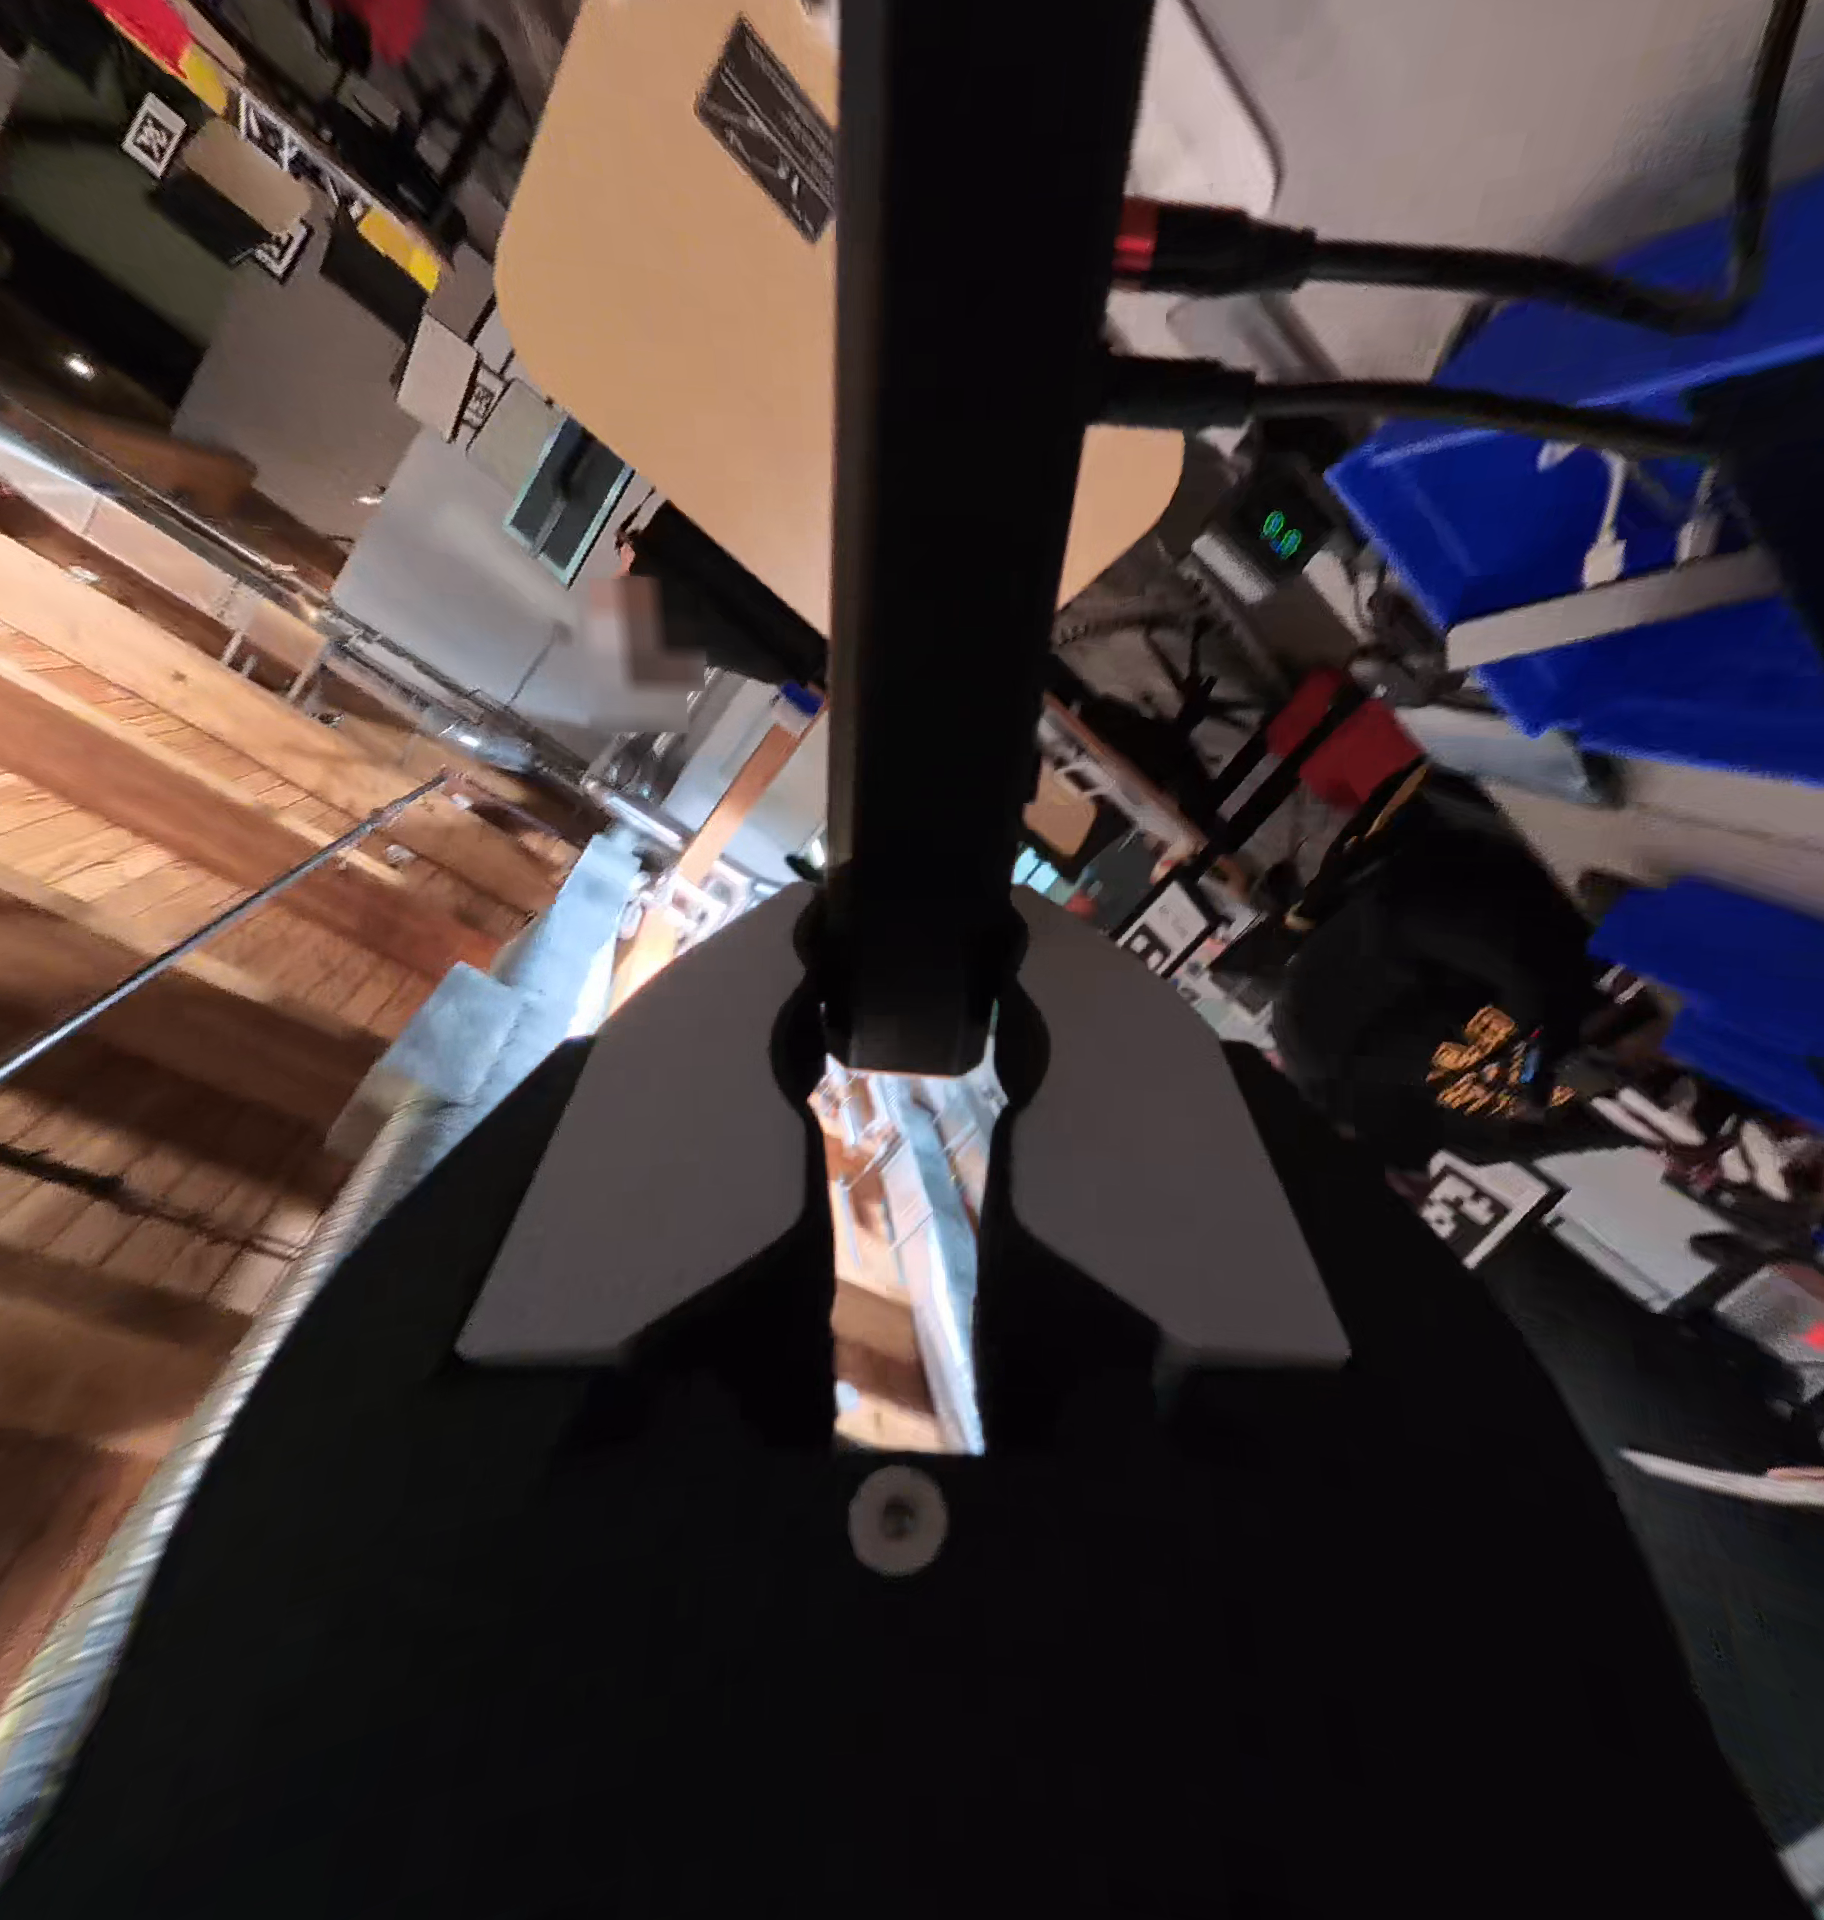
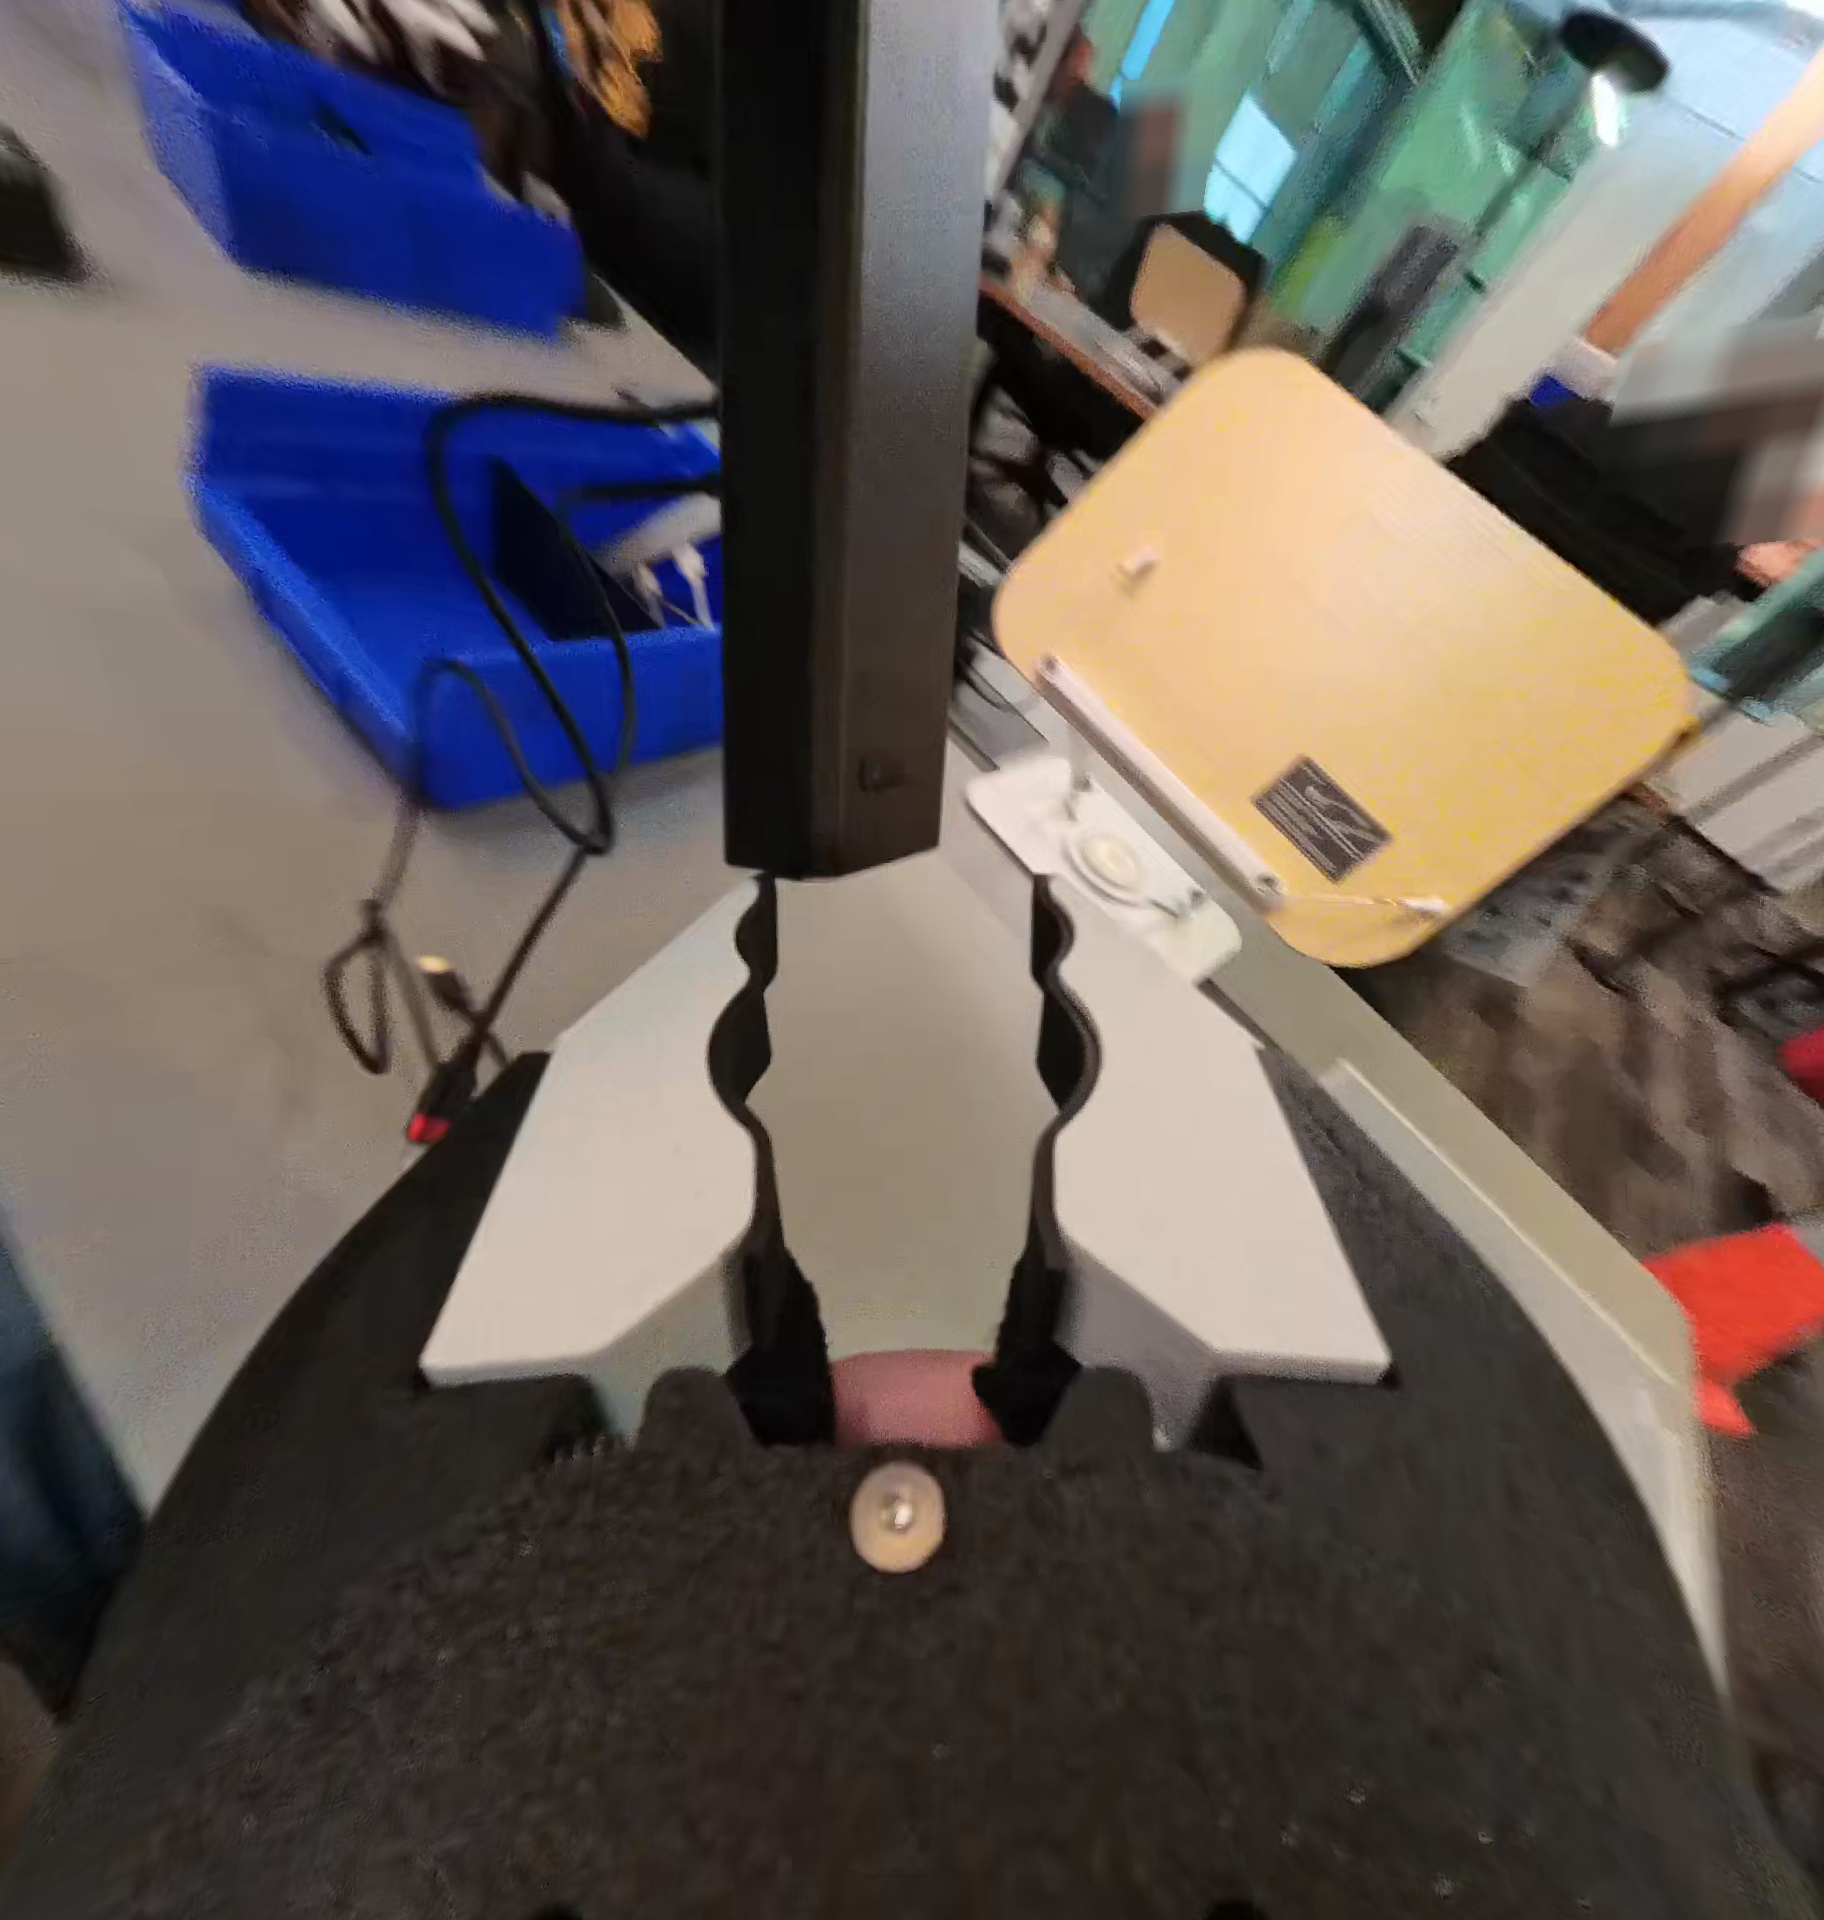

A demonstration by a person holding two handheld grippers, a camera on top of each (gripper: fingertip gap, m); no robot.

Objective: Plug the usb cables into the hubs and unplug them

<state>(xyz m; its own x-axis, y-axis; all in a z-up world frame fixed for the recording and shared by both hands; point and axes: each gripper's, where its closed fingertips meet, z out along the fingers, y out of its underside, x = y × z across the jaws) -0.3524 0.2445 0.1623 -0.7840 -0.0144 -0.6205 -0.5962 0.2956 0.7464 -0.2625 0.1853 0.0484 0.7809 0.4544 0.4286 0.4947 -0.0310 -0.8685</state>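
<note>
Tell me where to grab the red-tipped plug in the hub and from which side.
Grip the red-tipped plug across its rigid black housing, just behind the red collar, coming from the cable side, right of the hub in the left wrist view. It juts out sideways; the cord bends.

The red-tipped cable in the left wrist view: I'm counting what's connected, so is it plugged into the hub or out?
Plugged in. The red-tipped cable's connector meets the side of the black hub, which the left gripper clamps.
</note>
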